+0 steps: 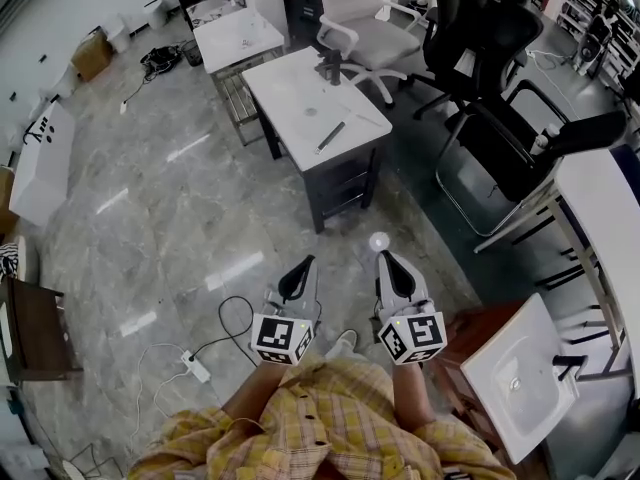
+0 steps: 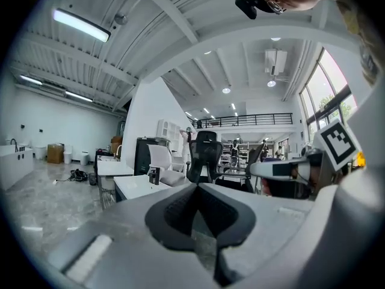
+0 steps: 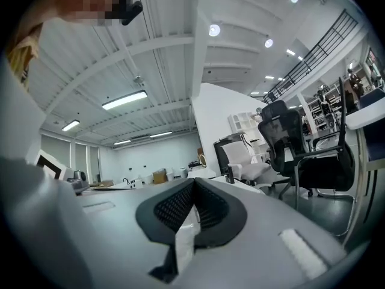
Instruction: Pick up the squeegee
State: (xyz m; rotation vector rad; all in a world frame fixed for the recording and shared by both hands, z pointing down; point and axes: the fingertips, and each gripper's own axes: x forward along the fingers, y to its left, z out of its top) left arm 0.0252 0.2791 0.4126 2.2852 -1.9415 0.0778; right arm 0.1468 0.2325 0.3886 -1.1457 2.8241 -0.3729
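My left tool [image 1: 297, 280] and right tool [image 1: 394, 273] were both clenched on nothing. The squeegee [image 1: 331, 136] lay far off on the white surface [image 1: 290, 93]. I had not picked it up yet.

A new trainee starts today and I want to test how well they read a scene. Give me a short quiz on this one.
1. True or false: the left gripper and right gripper are both shut and empty.
2. The white table is: A) touching the grippers; B) ahead, clear of them; C) tipped over.
3. In the head view, what lies on the floor left of the left gripper?
Key: 1 true; 2 B; 3 power strip.
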